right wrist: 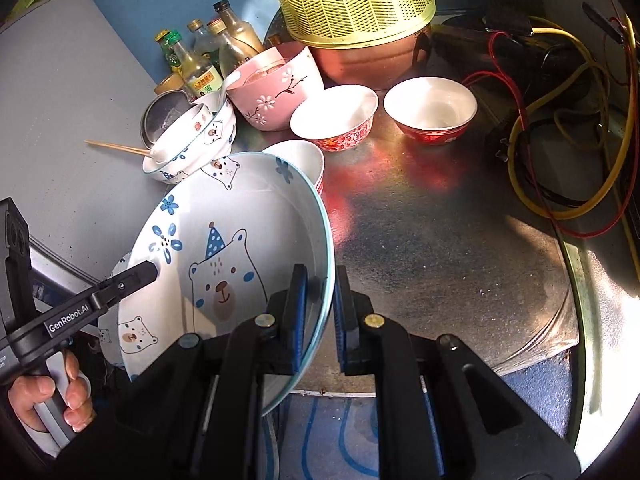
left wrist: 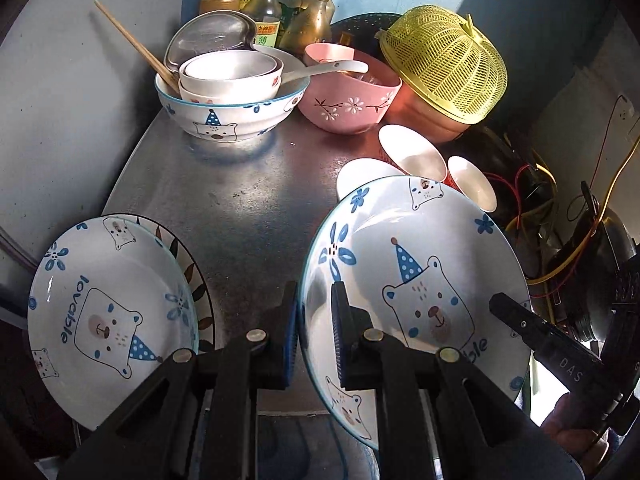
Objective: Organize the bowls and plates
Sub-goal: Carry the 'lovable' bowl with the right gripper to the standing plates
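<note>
A bear-printed plate [left wrist: 416, 280] is held tilted above the metal bench [left wrist: 240, 200], gripped from both sides. Its left rim is pinched between the blue-padded fingers of the left gripper [left wrist: 314, 336], and its right rim is clamped between the fingers of the right gripper [right wrist: 320, 312]; both pairs of fingers are closed on the plate's edge. In the right wrist view the same plate [right wrist: 224, 248] is seen steeply tilted, with the left gripper's finger lying across its face.

A second bear plate [left wrist: 108, 312] is seen at the left edge of the bench, resting on a plate with a leaf-patterned rim [left wrist: 200, 292]. At the back, a large bear bowl [left wrist: 228, 116] holds smaller white bowls [left wrist: 230, 74], chopsticks [left wrist: 132, 44] and a white spoon [left wrist: 328, 69]. Just beside it stands a pink flowered bowl [left wrist: 352, 104]. Three red-and-white bowls [right wrist: 336, 116] are set near the held plate. A yellow basket [left wrist: 444, 64] lies upturned over a copper-coloured pot [right wrist: 372, 60], and bottles [left wrist: 272, 4] are lined against the blue wall
</note>
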Demonstrator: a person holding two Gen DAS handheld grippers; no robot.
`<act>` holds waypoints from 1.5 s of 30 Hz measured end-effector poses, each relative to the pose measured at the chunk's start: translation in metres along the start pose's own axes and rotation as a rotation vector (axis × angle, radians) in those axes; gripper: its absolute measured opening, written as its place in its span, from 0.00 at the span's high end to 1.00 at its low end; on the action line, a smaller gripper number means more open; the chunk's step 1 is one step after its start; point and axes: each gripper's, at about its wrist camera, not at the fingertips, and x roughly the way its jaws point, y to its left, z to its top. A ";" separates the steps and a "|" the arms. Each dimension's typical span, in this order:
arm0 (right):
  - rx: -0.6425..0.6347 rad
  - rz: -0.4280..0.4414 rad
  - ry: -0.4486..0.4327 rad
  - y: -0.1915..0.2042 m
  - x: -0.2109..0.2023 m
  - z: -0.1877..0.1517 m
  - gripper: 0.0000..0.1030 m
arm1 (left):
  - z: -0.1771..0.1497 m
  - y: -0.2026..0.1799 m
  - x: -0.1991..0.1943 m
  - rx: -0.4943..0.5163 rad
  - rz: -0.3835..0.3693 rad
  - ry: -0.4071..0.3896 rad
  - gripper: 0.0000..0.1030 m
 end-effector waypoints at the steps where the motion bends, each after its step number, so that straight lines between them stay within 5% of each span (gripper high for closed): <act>1: -0.009 0.005 0.004 0.004 0.002 0.001 0.87 | 0.000 0.005 -0.002 -0.009 0.005 -0.004 0.86; 45: -0.420 0.209 0.220 0.201 0.103 -0.020 0.87 | -0.058 0.199 -0.059 -0.451 0.255 -0.062 0.87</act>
